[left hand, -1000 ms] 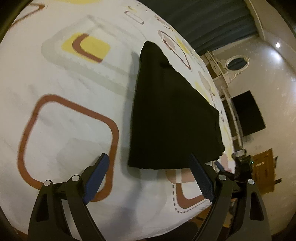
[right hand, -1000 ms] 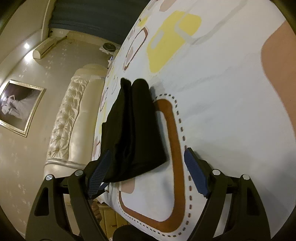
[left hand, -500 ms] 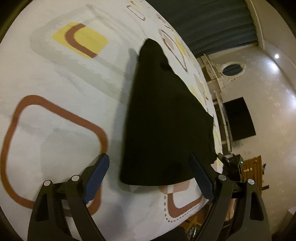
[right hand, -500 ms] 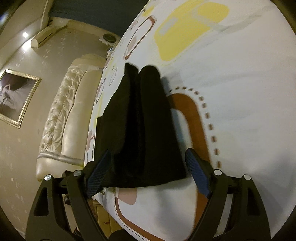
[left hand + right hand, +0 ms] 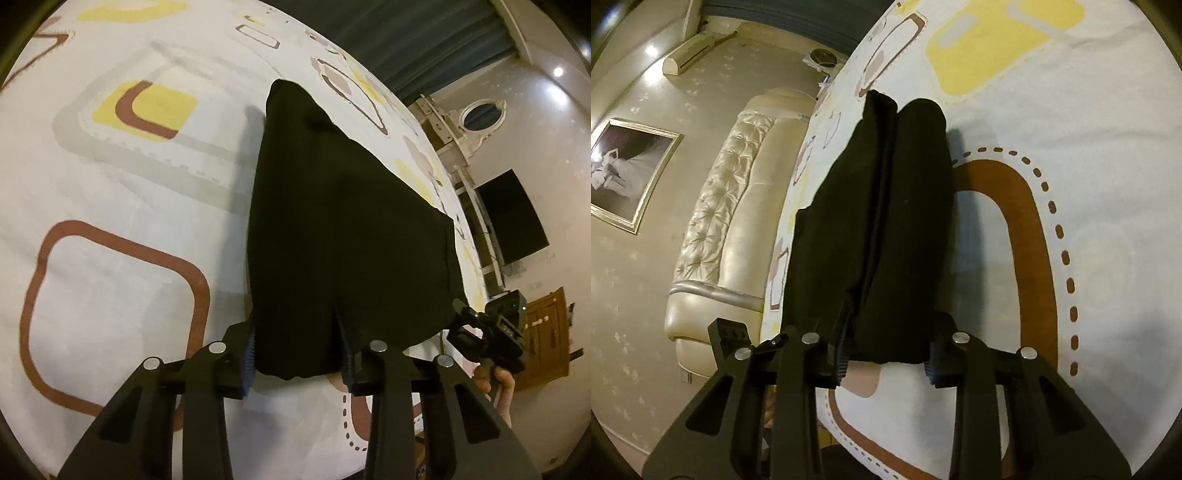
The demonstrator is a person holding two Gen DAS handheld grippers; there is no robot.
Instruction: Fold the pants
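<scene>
- Black pants [image 5: 343,229], folded lengthwise, are seen lying on a bed with a white bedspread [image 5: 110,288] printed with brown rounded squares and yellow patches.
- In the left wrist view, the near end of the pants is pinched by the left claw [image 5: 295,354], with cloth bunched between its blue ribbed pads.
- In the right wrist view, the same near edge is gripped by the right claw [image 5: 884,354], one leg being clamped between its closed-in fingers.
- The right claw [image 5: 491,332] is also visible from the left view, at the right corner of the pants, held by a hand [image 5: 498,387].
- The fabric appears matte and soft; the two legs lie side by side, with a seam line between them.
- A cream tufted headboard [image 5: 720,221], a framed picture [image 5: 624,173], a wall air conditioner [image 5: 694,51], a dark screen [image 5: 509,221] and blue-grey curtains [image 5: 424,40] are seen around the bed.
- The cloth edge inside each claw is hidden by the fingers, and folds in the black fabric are hard to make out.
</scene>
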